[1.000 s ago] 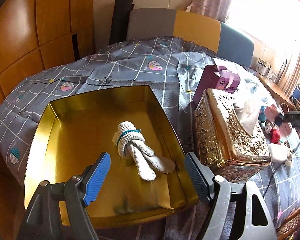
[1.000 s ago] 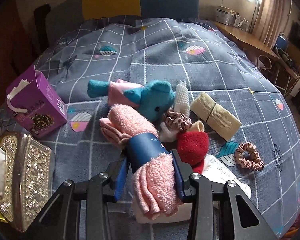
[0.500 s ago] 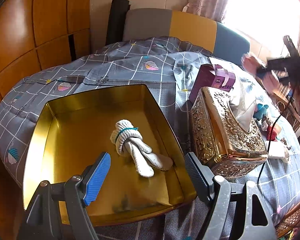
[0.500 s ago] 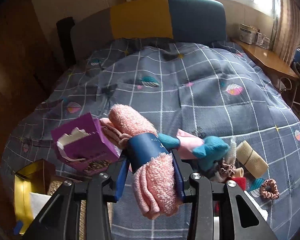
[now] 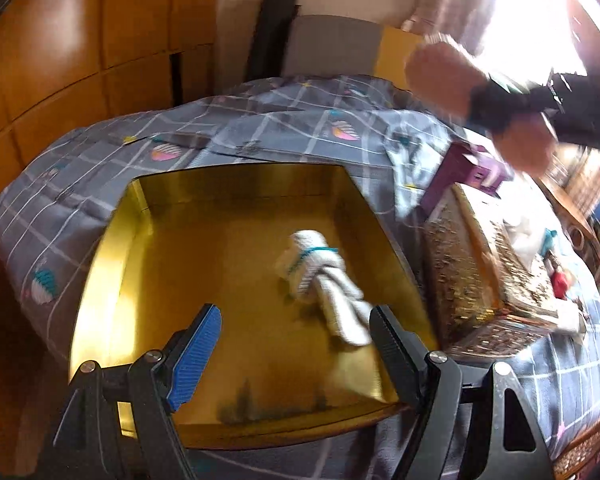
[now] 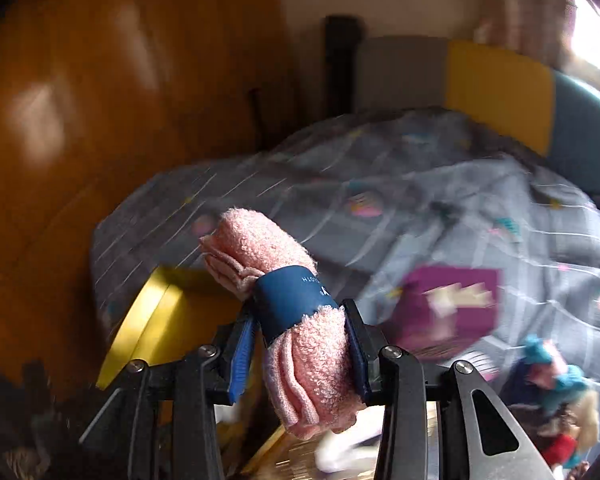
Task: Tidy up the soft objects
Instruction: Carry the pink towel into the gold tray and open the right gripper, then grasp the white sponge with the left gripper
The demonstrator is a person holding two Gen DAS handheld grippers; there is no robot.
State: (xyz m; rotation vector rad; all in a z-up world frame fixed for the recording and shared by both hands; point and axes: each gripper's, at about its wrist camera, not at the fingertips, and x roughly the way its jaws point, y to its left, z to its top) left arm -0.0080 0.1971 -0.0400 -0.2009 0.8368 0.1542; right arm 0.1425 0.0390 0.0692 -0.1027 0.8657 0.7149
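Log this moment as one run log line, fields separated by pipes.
right gripper shut on pink towel roll, airborne | left gripper open above gold tray | white glove bundle in tray

light: daylight from window (image 5: 540,20) upper right, blown out | glare: sheen on wood panels (image 6: 40,120) | blur: right view heavily motion-smeared, left mildly | distortion: fisheye bending, dark vignette corners | sharpest: pink towel roll (image 6: 296,320)
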